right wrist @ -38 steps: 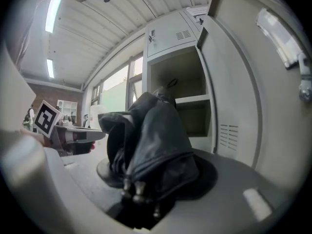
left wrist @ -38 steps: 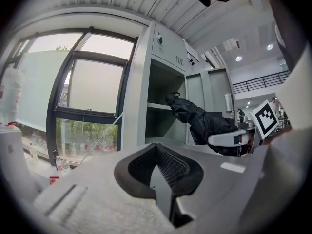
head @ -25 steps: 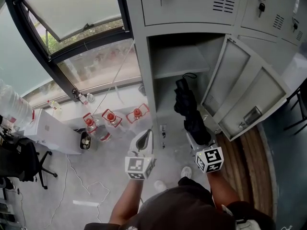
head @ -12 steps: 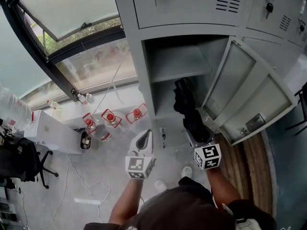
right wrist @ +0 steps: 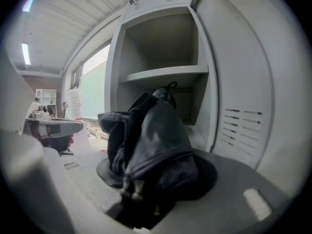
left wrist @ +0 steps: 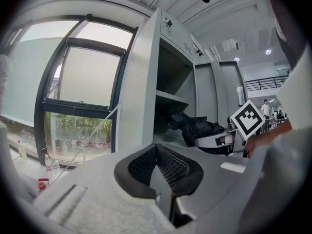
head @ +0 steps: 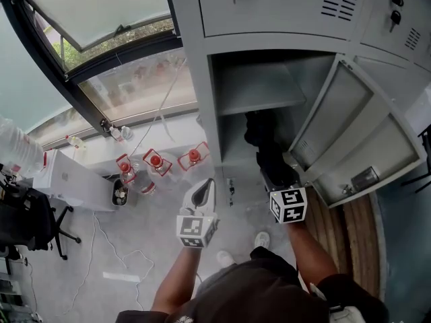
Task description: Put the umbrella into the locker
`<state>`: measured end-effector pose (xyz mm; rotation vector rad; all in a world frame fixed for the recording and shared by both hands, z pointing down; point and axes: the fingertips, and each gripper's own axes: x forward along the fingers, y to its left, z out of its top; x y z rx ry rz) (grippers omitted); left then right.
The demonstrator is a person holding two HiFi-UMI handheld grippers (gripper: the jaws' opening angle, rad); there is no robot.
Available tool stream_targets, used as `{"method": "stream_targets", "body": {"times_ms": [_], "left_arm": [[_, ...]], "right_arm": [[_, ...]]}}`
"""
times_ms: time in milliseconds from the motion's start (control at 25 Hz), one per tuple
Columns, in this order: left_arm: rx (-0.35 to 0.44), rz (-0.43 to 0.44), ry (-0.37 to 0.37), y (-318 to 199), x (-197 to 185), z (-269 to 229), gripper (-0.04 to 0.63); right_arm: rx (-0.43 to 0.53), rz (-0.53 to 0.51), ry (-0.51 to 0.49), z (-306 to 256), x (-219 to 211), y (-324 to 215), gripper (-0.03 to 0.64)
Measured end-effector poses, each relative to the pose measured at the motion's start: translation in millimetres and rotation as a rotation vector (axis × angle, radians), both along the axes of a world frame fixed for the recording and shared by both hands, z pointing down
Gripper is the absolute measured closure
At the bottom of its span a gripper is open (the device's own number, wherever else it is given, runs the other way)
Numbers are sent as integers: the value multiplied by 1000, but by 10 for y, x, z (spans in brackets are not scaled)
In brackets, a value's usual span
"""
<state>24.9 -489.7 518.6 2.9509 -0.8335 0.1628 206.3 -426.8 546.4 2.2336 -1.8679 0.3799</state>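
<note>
**Asker:** What's going on at your left, over by the window?

**Me:** Very little. My left gripper is hanging in front of the locker's left wall, to the right of the red-capped bottles. Its jaws are pressing together with nothing between them. It's only idling while the other hand is working.

**Asker:** And the locker?

**Me:** It's standing open, with its door swung out to the right. I'm aiming for the lower space, beneath the shelf.

**Asker:** Where is the umbrella now?

**Me:** The umbrella is folded and black, and my right gripper is clamping its lower end, jaws partly closed around the bundled fabric. A second ago its top end, with the strap loop, was plainly showing at the opening. Now that end is sinking into the shadow under the shelf, and my right hand is coming in closer to the locker.

**Asker:** So it's nearly done?

**Me:** I'm judging it as partway in. The top is going inside, but the part I'm gripping is still outside, just beside the door's lower corner. I'm expecting to keep pushing forward and down until the whole bundle is resting inside. Only then should I be letting go. That door corner is the thing I'm watching.
</note>
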Motion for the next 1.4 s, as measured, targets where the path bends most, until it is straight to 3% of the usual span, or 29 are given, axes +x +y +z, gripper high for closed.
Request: {"method": "stream_targets", "body": {"times_ms": [520,1400], "left_arm": [[9,-10,16,-153,48,-75,592],[14,-20,18,-226,138,-91,592]], "right_arm": [[-35,46,-3,-100,195,-540,394],[-222,98,20,105,631,-1235,393]]}}
